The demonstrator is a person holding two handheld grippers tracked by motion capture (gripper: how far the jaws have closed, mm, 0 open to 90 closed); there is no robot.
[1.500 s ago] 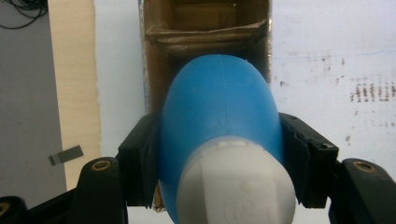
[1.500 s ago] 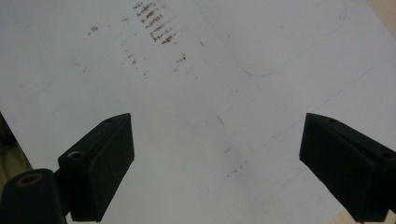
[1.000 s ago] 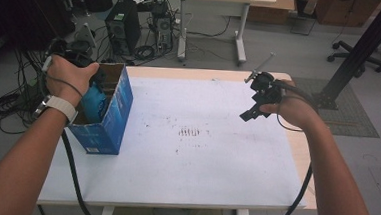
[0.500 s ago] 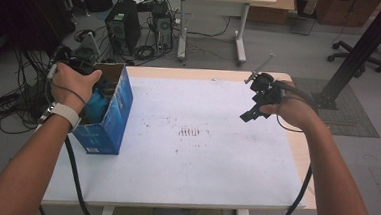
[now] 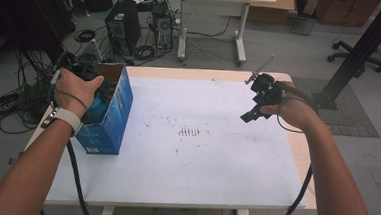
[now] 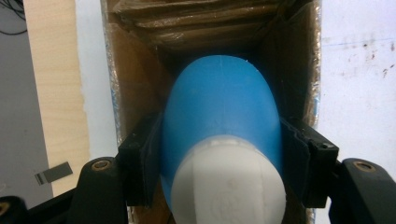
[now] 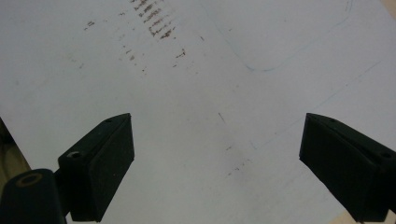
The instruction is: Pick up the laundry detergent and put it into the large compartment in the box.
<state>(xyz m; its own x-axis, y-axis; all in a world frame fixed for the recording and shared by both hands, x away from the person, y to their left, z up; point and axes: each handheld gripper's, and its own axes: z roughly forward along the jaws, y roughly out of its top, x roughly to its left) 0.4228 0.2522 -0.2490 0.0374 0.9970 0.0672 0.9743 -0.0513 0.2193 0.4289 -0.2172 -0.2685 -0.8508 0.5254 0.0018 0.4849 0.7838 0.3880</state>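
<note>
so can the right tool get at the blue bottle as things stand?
Probably not directly: the blue bottle sits down inside the box, clamped by the left tool. The open right tool is across the table.

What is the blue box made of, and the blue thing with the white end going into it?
The blue box looks like cardboard: its inside is plain brown with folded flaps, and its outside is printed a glossy blue. The blue thing with the white end seems to be smooth plastic, matte with a soft sheen and rounded like a bottle. That is a guess from looks alone.
</note>
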